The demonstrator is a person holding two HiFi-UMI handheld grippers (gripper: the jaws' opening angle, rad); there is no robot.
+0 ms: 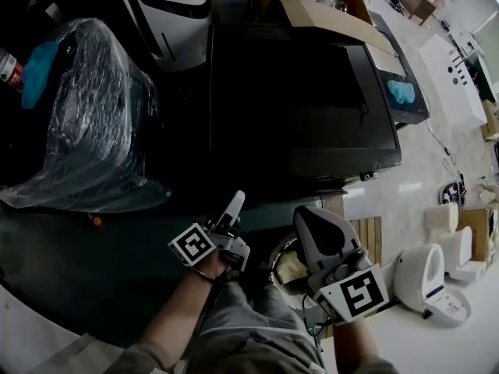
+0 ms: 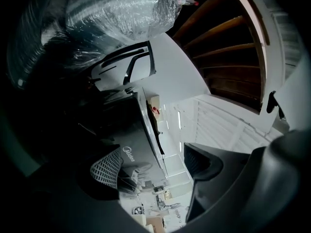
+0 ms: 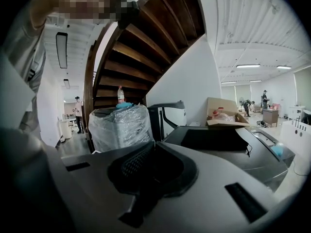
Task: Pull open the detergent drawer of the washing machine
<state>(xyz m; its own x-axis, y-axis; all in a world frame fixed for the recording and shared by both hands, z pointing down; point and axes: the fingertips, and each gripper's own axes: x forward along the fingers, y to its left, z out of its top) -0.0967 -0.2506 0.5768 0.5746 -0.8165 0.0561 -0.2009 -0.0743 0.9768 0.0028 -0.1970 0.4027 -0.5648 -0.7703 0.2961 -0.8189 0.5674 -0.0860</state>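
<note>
The dark washing machine [image 1: 304, 92] stands in front of me, its black top filling the middle of the head view. Its front face is in shadow and I cannot make out the detergent drawer. My left gripper [image 1: 232, 213] is held low before the machine's front left. In the left gripper view it [image 2: 153, 171] is open with nothing between the jaws, and the machine's dark side with a logo [image 2: 129, 154] lies beyond. My right gripper [image 1: 316, 224] is beside it to the right, off the machine. Its jaws [image 3: 153, 171] are shut and empty, and the machine [image 3: 228, 144] lies ahead.
A plastic-wrapped appliance [image 1: 86, 107] stands left of the machine, with a white device [image 1: 171, 14] behind it. A cardboard box [image 1: 327, 14] rests at the machine's back right. A blue cloth [image 1: 401, 92] lies on a neighbouring unit. White fixtures [image 1: 425, 275] sit on the floor at right. A wooden staircase [image 3: 146, 42] rises overhead.
</note>
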